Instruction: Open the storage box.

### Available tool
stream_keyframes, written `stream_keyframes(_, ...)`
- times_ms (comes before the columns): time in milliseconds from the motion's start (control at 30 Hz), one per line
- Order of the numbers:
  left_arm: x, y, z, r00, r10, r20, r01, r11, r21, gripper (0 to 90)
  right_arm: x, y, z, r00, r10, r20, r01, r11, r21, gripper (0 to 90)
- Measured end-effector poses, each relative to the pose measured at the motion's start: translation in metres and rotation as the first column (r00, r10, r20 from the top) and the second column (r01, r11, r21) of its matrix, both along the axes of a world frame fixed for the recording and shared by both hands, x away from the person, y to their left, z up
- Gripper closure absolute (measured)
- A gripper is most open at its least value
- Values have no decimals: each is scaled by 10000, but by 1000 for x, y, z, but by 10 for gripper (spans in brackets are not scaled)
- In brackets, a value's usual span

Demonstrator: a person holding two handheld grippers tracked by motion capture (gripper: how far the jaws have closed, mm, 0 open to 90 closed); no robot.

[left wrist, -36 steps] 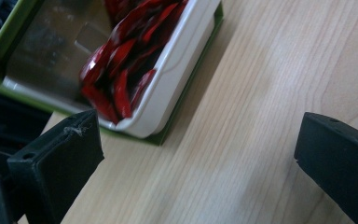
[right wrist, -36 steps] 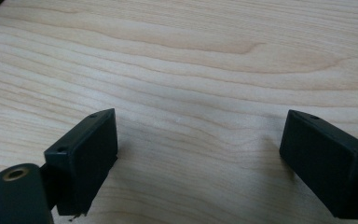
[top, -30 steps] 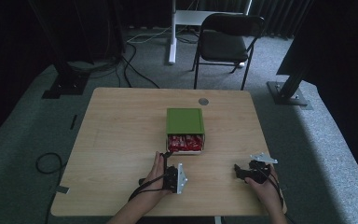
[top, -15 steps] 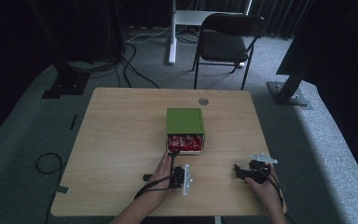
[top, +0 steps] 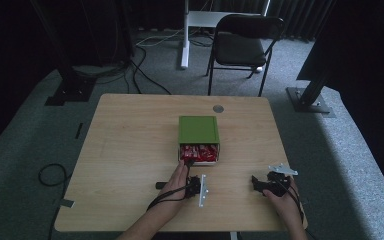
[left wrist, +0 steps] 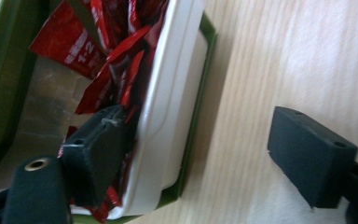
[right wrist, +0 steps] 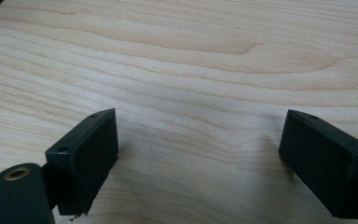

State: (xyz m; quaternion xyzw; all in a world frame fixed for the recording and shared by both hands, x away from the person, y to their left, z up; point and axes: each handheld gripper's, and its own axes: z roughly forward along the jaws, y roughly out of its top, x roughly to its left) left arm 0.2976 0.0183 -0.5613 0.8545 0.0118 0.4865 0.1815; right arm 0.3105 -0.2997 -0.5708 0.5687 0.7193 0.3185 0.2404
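A green box (top: 198, 129) lies on its side on the wooden table (top: 130, 140), its open front facing me. Inside it a white tray (left wrist: 168, 93) holds red packets (left wrist: 74, 42). My left gripper (top: 190, 163) is at that opening. In the left gripper view (left wrist: 205, 158) one jaw is down among the packets and the other is outside over the table. The tray's wall and the box's green rim (left wrist: 196, 121) stand between them, and the outer pad is apart from the box. These jaws have just been closing. My right gripper (top: 256, 181) rests open over bare wood (right wrist: 200, 163).
A round grey grommet (top: 218, 108) sits in the tabletop beyond the box. A black chair (top: 242, 45) stands behind the table, and cables lie on the floor at the left (top: 50, 175). The right hand is near the table's front right corner.
The left gripper has shifted slightly to the right along the box's open front. The right hand and the box have kept still.
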Motion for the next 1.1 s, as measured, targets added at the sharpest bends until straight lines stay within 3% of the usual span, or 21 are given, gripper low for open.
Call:
stream_keyframes(167,2,-1,0,10000,-33,-34,33,9999,155,248,0,0,0,10000,-5,-1,5,10000,-5,113)
stream_keyframes(267,2,-2,0,9998,-70,182,57,9972,741,303,0,0,0,10000,-5,3,5,10000,-3,113)
stream_keyframes(433,3,-5,-2,9994,-16,338,-13,9964,851,320,0,0,0,10000,-5,5,5,10000,-4,113)
stream_keyframes(600,3,-5,-6,9946,16,1034,-107,9961,875,434,0,0,0,10000,-5,4,5,10000,-4,113)
stream_keyframes(733,4,-6,-8,9927,51,1208,-160,9958,896,450,0,0,0,10000,-6,1,6,10000,-6,113)
stream_keyframes(900,3,-7,-10,9807,84,1955,-315,9929,1150,586,0,0,0,10000,-7,2,7,10000,-5,113)
stream_keyframes(1100,4,-7,-10,9728,35,2317,-359,9901,1357,702,0,0,0,10000,-5,0,5,10000,-5,113)
